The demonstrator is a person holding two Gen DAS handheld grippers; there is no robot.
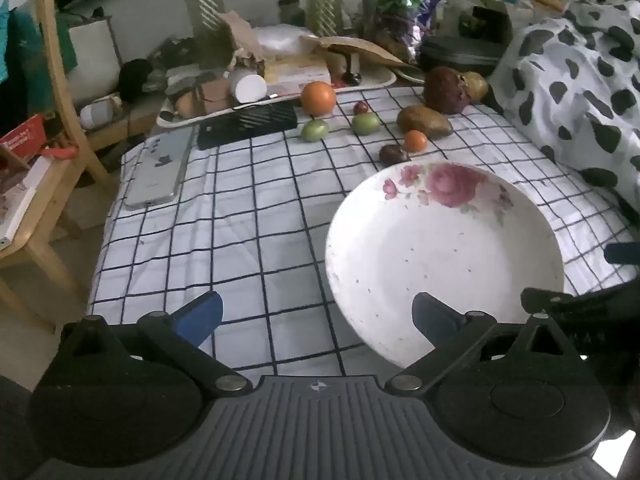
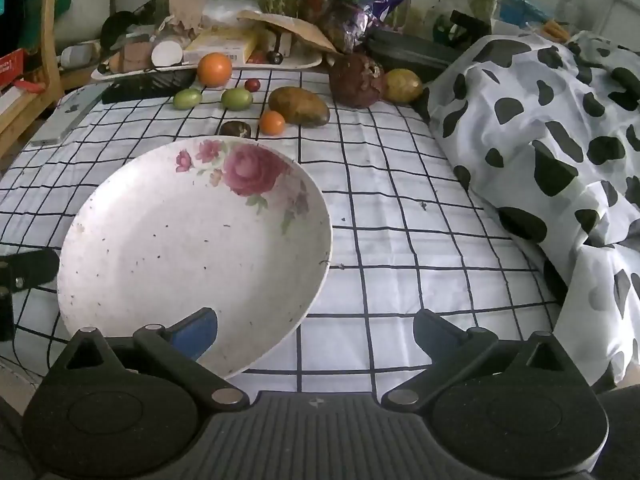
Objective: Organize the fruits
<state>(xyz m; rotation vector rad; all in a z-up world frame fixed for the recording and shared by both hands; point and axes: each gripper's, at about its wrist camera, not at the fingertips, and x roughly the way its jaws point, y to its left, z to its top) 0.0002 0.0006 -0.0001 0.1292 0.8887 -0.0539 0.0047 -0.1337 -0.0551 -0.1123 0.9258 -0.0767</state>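
A white plate with a pink rose print [image 1: 444, 248] [image 2: 192, 240] lies empty on the checked cloth. Beyond it lie several fruits: a large orange [image 1: 318, 98] [image 2: 214, 69], two green fruits [image 1: 315, 130] [image 1: 366, 123] [image 2: 187, 99] [image 2: 236, 99], a small red one [image 1: 361, 107] [image 2: 252, 85], a small orange one [image 1: 415, 141] [image 2: 272, 122], a brown mango [image 1: 424, 121] [image 2: 299, 111], a dark small fruit [image 1: 393, 154] [image 2: 235, 129], a dark red fruit [image 1: 447, 90] [image 2: 355, 80] and a yellow one [image 1: 476, 86] [image 2: 402, 85]. My left gripper [image 1: 316, 316] and right gripper [image 2: 316, 328] are open and empty, near the plate's front rim.
A phone [image 1: 158, 168] and a black rack [image 1: 248, 122] lie at the left of the cloth. A cluttered tray [image 1: 276, 80] stands behind the fruits. A cow-print cloth [image 2: 552, 152] rises at the right. A wooden chair [image 1: 44, 152] stands at the left.
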